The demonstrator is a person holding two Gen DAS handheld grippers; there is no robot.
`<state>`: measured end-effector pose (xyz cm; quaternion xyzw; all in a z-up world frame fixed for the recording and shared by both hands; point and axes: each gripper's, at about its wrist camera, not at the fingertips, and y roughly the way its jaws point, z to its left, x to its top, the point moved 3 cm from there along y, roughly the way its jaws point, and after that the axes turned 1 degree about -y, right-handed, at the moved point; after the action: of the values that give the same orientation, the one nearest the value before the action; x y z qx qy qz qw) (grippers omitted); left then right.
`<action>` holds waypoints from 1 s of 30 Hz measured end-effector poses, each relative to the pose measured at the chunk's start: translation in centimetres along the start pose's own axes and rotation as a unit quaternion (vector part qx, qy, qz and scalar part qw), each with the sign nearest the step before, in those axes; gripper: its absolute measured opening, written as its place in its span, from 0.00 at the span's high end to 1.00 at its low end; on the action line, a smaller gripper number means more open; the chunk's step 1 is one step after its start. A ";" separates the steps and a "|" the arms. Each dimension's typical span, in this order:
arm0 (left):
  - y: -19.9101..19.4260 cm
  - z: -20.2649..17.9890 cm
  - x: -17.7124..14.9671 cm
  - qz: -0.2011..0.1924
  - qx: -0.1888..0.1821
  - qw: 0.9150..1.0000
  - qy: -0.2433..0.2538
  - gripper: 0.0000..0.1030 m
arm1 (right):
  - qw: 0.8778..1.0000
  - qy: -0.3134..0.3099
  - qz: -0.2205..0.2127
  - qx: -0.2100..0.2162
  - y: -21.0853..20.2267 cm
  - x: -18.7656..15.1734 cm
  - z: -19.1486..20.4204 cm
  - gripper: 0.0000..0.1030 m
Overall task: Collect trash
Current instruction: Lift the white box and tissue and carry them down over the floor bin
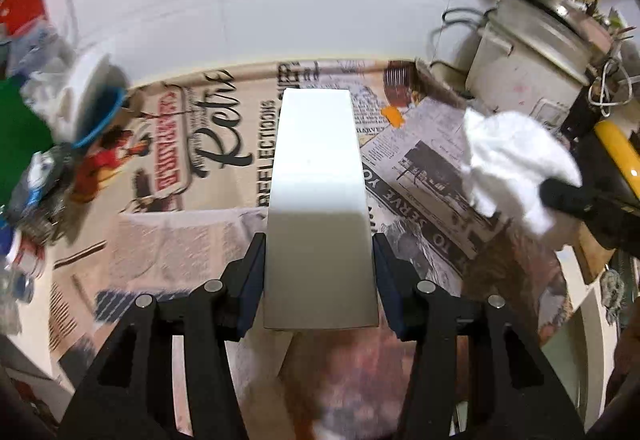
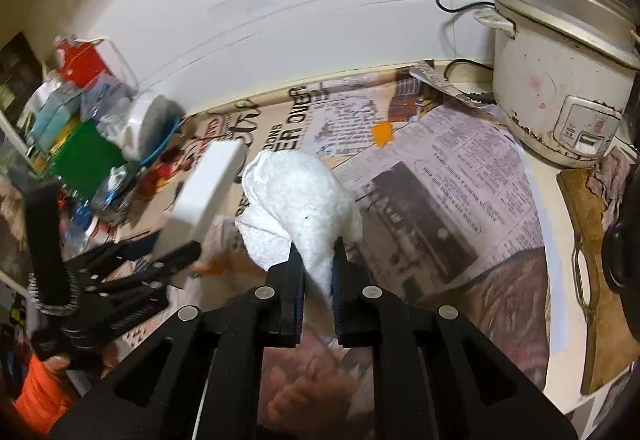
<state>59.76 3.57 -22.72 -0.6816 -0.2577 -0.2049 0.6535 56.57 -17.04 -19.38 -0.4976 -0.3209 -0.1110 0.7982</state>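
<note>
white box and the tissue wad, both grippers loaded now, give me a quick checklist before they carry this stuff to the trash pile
1. Left gripper pads on both sides of the white box: ok.
2. Box lifted clear of the newspaper: ok, seen from the right wrist.
3. Right gripper shut on the crumpled tissue: ok, though only a corner is pinched.
4. Tissue clear of the rice cooker: ok.
5. Orange scrap collected: not ok, it lies on the paper.
6. Room on the trash pile at the left: cannot tell, blurred.
</note>
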 end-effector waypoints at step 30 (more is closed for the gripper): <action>-14.2 8.8 -28.7 0.087 -0.077 0.993 0.005 0.51 | 0.997 0.053 0.046 -0.033 -4.2 -25.1 16.5 0.90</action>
<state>27.98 10.13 -29.79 -0.7485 -0.1779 -0.1701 0.6158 28.52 -8.34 -27.02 -0.5308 -0.2511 -0.1111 0.8018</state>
